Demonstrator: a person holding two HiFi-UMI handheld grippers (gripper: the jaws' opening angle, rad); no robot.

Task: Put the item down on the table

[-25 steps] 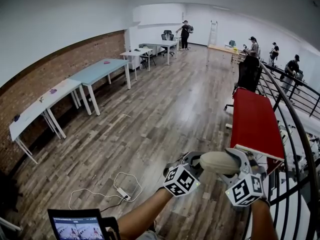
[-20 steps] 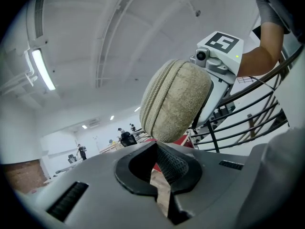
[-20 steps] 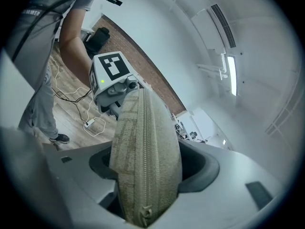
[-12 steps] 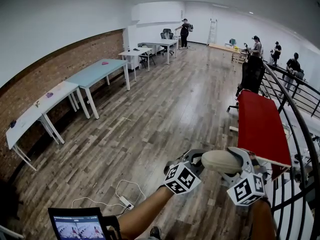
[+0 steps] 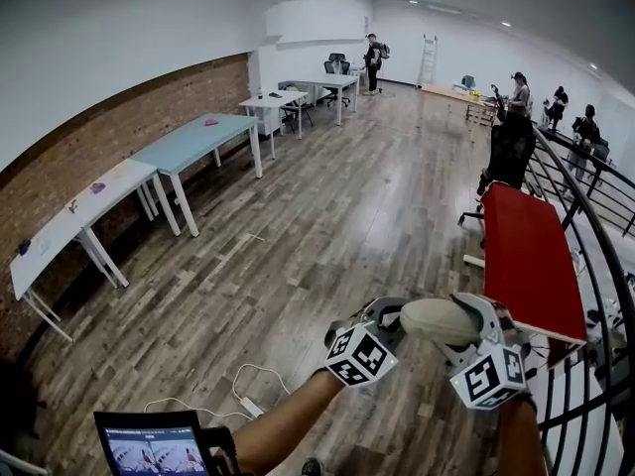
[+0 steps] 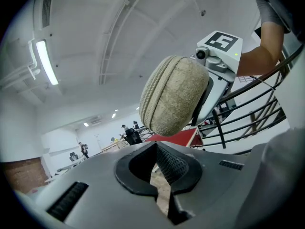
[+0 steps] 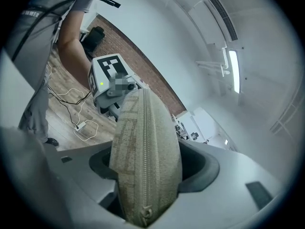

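Beige zippered pouch (image 5: 432,320) is sitting pinched in our right gripper (image 5: 464,323), in mid-air; our left gripper (image 5: 385,317) is hovering alongside, pressed together, empty. We are judging nothing set down yet, the red table (image 5: 526,246) lying ahead.

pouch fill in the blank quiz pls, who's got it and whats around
The beige zippered pouch is clamped in the person's ____ gripper.
The left gripper has ____ between its jaws.
Beyond the right gripper, the nearest table has a ____ top.
The pouch is not yet resting on any ____.

Missing words: right; nothing; red; table
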